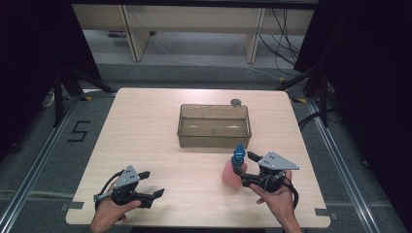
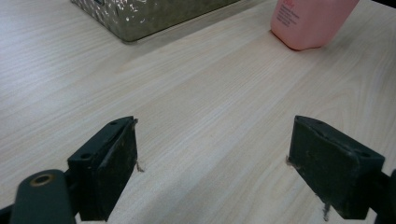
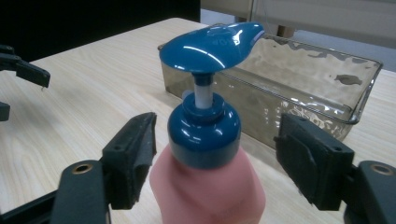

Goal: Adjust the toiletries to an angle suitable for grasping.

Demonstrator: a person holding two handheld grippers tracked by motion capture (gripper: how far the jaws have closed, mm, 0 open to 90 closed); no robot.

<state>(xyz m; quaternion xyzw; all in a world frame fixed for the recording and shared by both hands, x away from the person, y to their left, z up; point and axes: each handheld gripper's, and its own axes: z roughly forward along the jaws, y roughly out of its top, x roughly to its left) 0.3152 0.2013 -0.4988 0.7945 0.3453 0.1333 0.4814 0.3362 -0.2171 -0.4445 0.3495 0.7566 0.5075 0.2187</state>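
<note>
Between my right claw's (image 3: 212, 158) pads stands the bottle (image 3: 208, 186), upright, neck centred; jaws apart, not yet touching. Left claw (image 2: 212, 163) spread wide, empty, farther off.

Black "5" marked on floor (image 1: 77, 131) left of table (image 1: 145, 126); bottle label (image 2: 286, 9) print unreadable.

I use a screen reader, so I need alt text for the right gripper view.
A pink pump bottle with a blue pump head stands between the right gripper's open black jaws, not yet pressed. Behind it, a clear bin sits on the wooden table.
</note>
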